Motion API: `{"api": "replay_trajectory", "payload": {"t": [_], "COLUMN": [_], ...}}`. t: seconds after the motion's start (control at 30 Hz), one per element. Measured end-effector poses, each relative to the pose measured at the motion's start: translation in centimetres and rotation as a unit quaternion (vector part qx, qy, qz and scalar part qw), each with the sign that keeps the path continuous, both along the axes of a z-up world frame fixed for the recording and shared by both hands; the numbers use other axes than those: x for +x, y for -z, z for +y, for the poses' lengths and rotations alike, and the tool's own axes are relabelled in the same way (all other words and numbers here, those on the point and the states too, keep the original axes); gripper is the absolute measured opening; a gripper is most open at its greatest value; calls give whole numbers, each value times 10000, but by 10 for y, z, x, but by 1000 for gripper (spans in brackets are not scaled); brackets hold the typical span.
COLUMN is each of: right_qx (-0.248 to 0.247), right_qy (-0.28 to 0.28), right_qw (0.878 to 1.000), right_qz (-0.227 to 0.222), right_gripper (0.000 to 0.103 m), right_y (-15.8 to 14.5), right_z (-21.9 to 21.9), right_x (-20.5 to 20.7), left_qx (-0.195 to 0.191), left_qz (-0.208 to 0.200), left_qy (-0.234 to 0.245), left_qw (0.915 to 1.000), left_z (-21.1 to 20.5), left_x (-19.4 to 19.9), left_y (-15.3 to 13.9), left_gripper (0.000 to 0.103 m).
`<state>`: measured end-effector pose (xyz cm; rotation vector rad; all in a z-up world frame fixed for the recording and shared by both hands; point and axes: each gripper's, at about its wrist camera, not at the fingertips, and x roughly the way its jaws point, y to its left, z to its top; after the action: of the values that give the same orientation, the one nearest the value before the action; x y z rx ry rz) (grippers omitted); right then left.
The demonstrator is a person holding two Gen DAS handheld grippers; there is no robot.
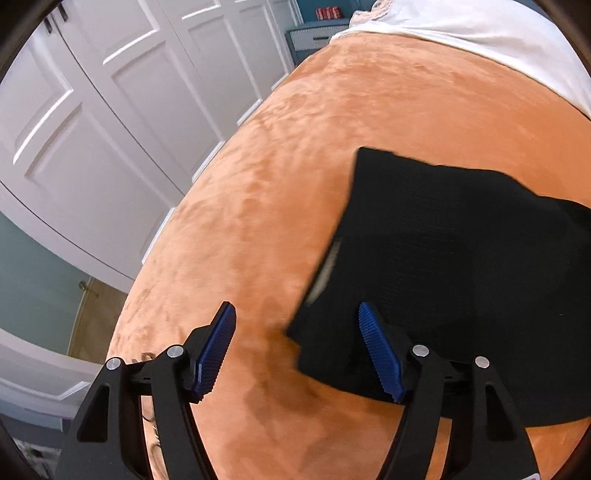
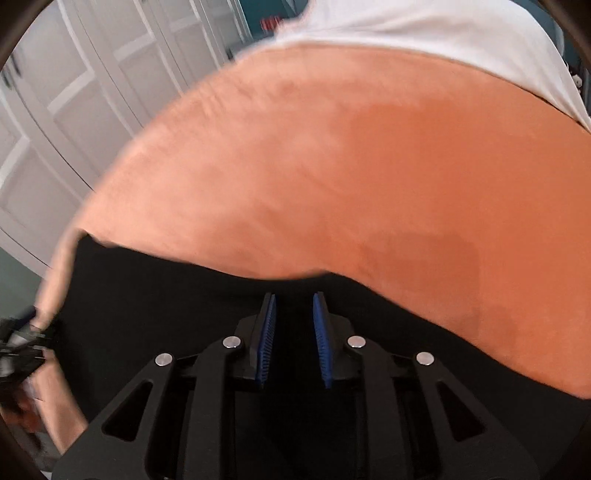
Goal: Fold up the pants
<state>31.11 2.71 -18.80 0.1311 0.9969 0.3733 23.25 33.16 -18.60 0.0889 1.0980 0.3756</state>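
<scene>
The black pants (image 1: 454,266) lie folded into a compact stack on the orange blanket (image 1: 295,155), right of centre in the left wrist view. My left gripper (image 1: 297,321) is open and empty just above the blanket, its right finger over the stack's near left corner. In the right wrist view the pants (image 2: 166,306) fill the lower part of the frame. My right gripper (image 2: 293,306) hovers over them with its jaws partly open and nothing between the pads. The other gripper shows blurred at that view's left edge (image 2: 22,347).
White panelled wardrobe doors (image 1: 92,122) run along the bed's left side. A white sheet or pillow (image 1: 480,33) lies at the far end of the bed. A blue nightstand (image 1: 314,37) stands beyond the bed's corner.
</scene>
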Motion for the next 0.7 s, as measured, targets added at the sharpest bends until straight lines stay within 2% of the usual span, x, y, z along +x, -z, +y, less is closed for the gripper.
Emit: {"api": "replay_trajectory", "payload": {"t": [0.07, 0.1, 0.17, 0.23, 0.33, 0.4, 0.47, 0.53, 0.57, 0.6, 0.63, 0.7], "right_qx": [-554, -595, -424, -56, -117, -151, -120, -288, -353, -358, -348, -371], "right_qy": [-154, -96, 33, 69, 63, 205, 343, 527, 612, 707, 765, 879], "right_qw": [9981, 9973, 9988, 9999, 9995, 9995, 9993, 9982, 9975, 9968, 9963, 9951], "right_qz": [234, 425, 254, -69, -290, -211, -71, 25, 71, 140, 191, 243], "right_gripper": [19, 19, 22, 22, 22, 22, 22, 22, 22, 22, 22, 23], "right_y": [16, 26, 14, -12, -27, -24, -19, -12, -10, -10, -11, -9], "right_z": [14, 16, 13, 6, -9, -36, -63, -90, -100, -113, -123, -140], "right_x": [7, 10, 4, -19, -56, -93, -122, -156, -169, -183, -194, -213], "left_qx": [58, 47, -40, -25, 88, -74, -485, -1120, -1492, -1937, -2178, -2228], "left_qz": [-13, -52, -220, -339, -460, -442, -406, -369, -324, -322, -360, -387], "left_qy": [-119, -197, -278, -244, -88, -38, -238, -568, -750, -941, -1099, -1248], "left_qw": [9999, 9998, 9994, 9991, 9989, 9990, 9977, 9914, 9854, 9760, 9691, 9661], "left_z": [8, 12, 16, 14, 1, -7, -3, 7, 12, 19, 21, 22], "left_x": [0, 0, -7, -16, -34, -42, -46, -51, -53, -52, -52, -43], "left_y": [-4, -9, -24, -36, -50, -51, -44, -33, -26, -19, -14, -8], "left_gripper": [66, 66, 66, 66, 66, 66, 66, 67, 67, 67, 67, 67]}}
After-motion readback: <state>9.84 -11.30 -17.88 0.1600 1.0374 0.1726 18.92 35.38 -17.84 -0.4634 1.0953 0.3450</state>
